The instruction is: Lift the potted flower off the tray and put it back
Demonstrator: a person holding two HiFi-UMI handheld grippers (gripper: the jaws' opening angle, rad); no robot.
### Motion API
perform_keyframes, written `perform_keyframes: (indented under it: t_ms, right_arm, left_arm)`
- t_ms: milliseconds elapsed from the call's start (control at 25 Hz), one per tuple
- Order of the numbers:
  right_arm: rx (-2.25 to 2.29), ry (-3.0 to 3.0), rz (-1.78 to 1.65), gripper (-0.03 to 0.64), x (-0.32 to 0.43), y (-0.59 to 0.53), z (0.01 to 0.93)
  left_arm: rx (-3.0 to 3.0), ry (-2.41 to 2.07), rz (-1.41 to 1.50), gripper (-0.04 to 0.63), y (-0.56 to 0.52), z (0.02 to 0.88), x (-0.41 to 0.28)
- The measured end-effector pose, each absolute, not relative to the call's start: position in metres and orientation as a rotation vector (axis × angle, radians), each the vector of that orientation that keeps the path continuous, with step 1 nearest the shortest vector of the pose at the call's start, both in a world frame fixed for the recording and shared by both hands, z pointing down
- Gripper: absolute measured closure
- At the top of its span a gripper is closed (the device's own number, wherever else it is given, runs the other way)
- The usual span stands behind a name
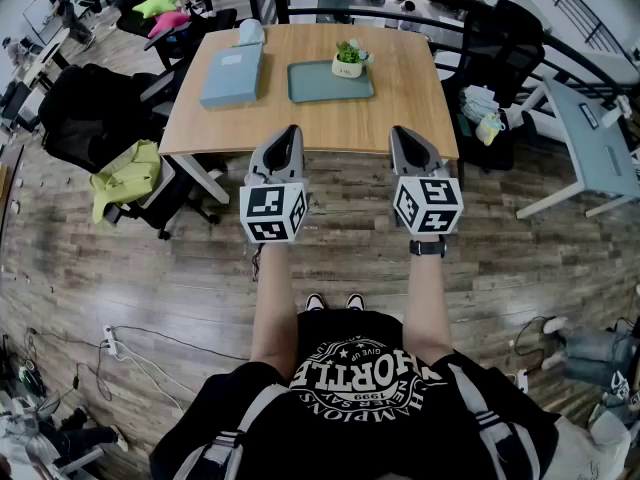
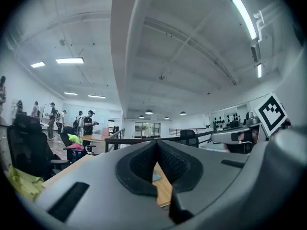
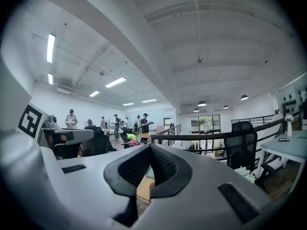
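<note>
While the potted flower (image 1: 349, 61) stands upright in its white pot on the far right corner of the tray (image 1: 318, 86), neither gripper is anywhere near it. The tray is a grey-green rectangle lying about the middle of the wooden surface (image 1: 330, 123). Just to the tray's left lies a flat pale-blue case (image 1: 232, 74), apart from it.

Both grippers are held level over the wooden floor (image 1: 150, 278), short of the surface's near edge and pointing toward it. The left gripper (image 1: 292, 131) lines up roughly with the tray's left end, the right gripper (image 1: 402, 132) sits past its right end, and the two are well apart. Each gripper's own view shows the same thing: the dark ribbed pads meet at the tips, so the jaws are closed, with nothing caught between them.

Further out, black office chairs ring the surface, one at the left carrying a yellow-green jacket (image 1: 127, 176). In the gripper views several people (image 2: 88, 124) stand far back in the room.
</note>
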State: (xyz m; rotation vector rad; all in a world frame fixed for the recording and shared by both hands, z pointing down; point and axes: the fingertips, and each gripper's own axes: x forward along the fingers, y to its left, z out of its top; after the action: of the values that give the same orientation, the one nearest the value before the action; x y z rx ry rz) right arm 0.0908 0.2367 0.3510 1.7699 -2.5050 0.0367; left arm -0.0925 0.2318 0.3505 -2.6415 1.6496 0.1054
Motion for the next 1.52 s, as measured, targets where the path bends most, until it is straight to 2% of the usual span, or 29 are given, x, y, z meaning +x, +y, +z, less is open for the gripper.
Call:
perform_keyframes:
  t_ms: [440,960,1200,1520]
  right_arm:
    - [1.81,-2.513,0.045,0.6,0.058,0.245,0.346]
    - [1.803,-2.453,0.083,0.6,0.035,0.248,0.382]
    - [1.799,-2.454,0.178,0.6,0.04,0.21,0.405]
    - [1.829,-2.581,0.231,0.6,0.05,0.132,0.383]
  left_arm:
    - [-2.685,1.549,0.069,0.577,0.241,0.349,-0.114]
    - [-2.763,1.569,0.082,0.577,0.233,0.379,-0.136]
    - [-2.785,1.564,0.047,0.577,0.199,0.394,-0.123]
    - [-2.744,1.577,0.025,0.577,0.129,0.386,-0.112]
